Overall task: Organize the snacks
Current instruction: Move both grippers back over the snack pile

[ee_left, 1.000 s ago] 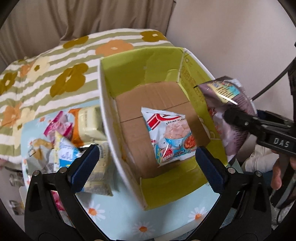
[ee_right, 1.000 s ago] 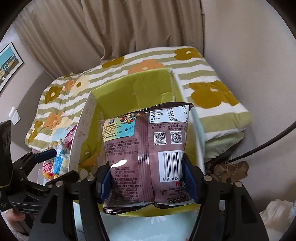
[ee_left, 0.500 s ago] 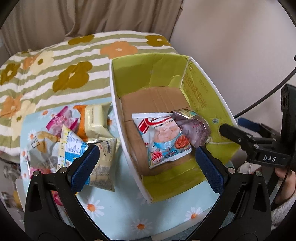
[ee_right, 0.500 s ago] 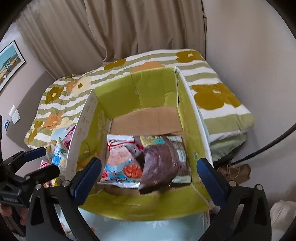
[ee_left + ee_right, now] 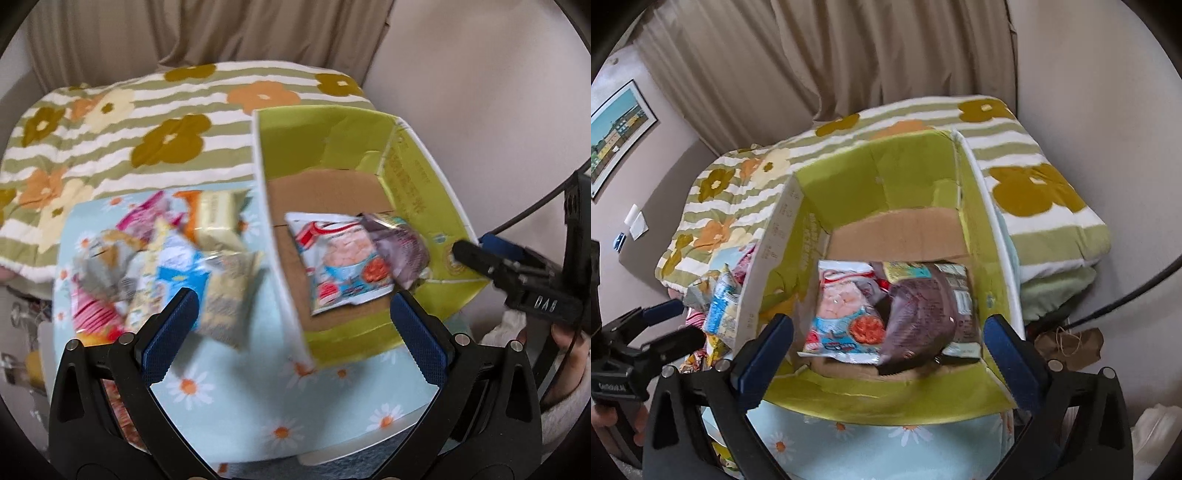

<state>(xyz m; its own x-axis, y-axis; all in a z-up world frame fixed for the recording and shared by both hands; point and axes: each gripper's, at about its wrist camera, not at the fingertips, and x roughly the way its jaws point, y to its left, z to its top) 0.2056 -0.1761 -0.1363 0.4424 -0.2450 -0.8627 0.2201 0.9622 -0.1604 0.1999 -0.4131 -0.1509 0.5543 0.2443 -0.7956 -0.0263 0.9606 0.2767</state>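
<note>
Two packets lay in the green box (image 5: 882,177): a shrimp-flake bag (image 5: 846,310) and a maroon bag (image 5: 923,314). Perhaps half a dozen blurred snacks (image 5: 166,266) waited beside it. Both the right gripper (image 5: 886,354) and left gripper (image 5: 291,332) gaped wide, empty.

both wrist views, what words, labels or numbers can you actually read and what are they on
"DAS", seen mirrored: on the right gripper's black body.
Green box: printing along the inner wall, too blurred to read.
Shrimp snack bag: red logo and lettering, blurred.
Dark purple bag: label panels, too small.
Left gripper's body: white lettering, unreadable.
Loose snack packets: motion-blurred.
</note>
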